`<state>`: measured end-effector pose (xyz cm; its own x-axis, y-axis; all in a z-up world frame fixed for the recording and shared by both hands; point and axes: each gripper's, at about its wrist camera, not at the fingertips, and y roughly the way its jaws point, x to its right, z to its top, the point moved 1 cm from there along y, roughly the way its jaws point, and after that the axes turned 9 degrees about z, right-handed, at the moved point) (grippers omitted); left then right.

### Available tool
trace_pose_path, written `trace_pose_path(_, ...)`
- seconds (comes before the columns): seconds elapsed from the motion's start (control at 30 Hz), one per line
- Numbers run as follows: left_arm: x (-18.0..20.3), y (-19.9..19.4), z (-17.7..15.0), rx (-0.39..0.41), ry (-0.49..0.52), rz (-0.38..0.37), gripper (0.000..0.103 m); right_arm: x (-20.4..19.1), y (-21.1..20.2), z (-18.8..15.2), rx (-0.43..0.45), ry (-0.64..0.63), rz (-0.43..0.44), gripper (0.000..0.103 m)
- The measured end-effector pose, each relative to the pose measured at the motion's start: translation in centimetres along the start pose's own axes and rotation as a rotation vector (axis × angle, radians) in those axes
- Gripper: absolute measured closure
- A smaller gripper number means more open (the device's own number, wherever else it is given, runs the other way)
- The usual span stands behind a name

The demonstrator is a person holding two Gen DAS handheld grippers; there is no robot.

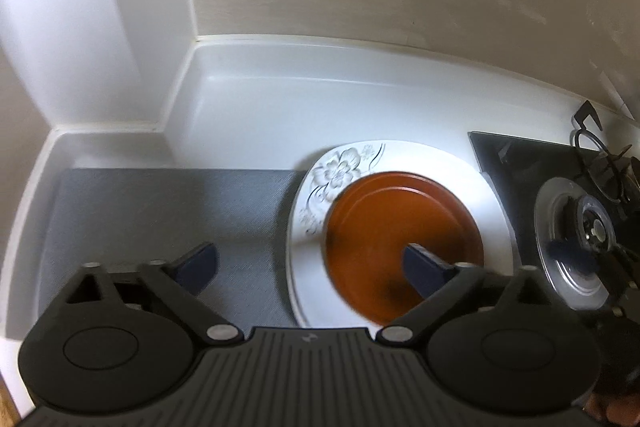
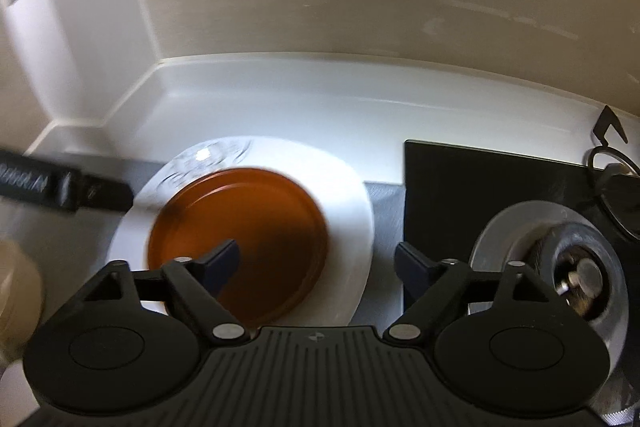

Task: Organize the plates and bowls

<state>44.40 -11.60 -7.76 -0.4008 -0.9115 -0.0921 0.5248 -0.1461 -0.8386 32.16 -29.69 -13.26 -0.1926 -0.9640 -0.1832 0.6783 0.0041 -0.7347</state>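
Observation:
An orange-brown plate (image 1: 400, 239) (image 2: 240, 243) lies on top of a larger white plate with a black flower pattern (image 1: 340, 167) (image 2: 344, 203), both on the counter. My left gripper (image 1: 310, 265) hangs above the plates' left side, jaws wide open and empty; its right fingertip (image 1: 420, 263) hovers over the orange plate and its left one over the grey mat (image 1: 160, 211). My right gripper (image 2: 316, 263) is open and empty above the plates' right edge, left fingertip (image 2: 224, 259) over the orange plate. The other gripper's dark body (image 2: 64, 187) shows at the left of the right wrist view.
A black gas hob (image 1: 516, 171) (image 2: 460, 195) with a metal burner (image 1: 576, 239) (image 2: 560, 267) sits right of the plates. The white counter (image 1: 320, 107) (image 2: 300, 115) meets the wall behind and a corner on the left. A pale container (image 2: 16, 291) stands at the left edge.

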Motion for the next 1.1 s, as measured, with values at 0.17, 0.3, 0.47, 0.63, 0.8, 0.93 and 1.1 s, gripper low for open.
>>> trace_pose_path(0.17, -1.0, -2.4, -2.2, 0.038, -0.007, 0.008, 0.000, -2.0, -3.8, -2.3, 0.034, 0.014, 0.028, 0.015)
trace_pose_path(0.3, -1.6, -4.5, -4.3, 0.059, -0.001, 0.003, 0.000, -3.7, -6.9, -3.6, 0.077, 0.025, 0.056, 0.013)
trace_pose_path(0.47, -2.3, -7.9, -7.8, 0.125, 0.001, 0.013, 0.000, -5.7, -10.3, -4.6, 0.130, 0.021, 0.077, 0.012)
trace_pose_path(0.63, -2.9, -11.5, -11.4, 0.190, 0.007, 0.025, 0.000, -7.7, -13.5, -6.2, 0.173, -0.015, 0.065, 0.009)
trace_pose_path(0.8, -3.8, -14.4, -15.4, 0.213, 0.011, 0.040, 0.000, -9.6, -15.8, -8.5, 0.170, -0.044, 0.096, 0.008)
trace_pose_path(0.93, -4.8, -16.0, -18.3, 0.204, -0.002, 0.055, 0.000, -11.1, -16.9, -10.2, 0.150, -0.064, 0.120, 0.008)
trace_pose_path(1.1, -6.7, -17.3, -20.0, 0.210, -0.058, 0.077, 0.000, -13.0, -17.9, -11.2, 0.148, -0.101, 0.146, 0.008)
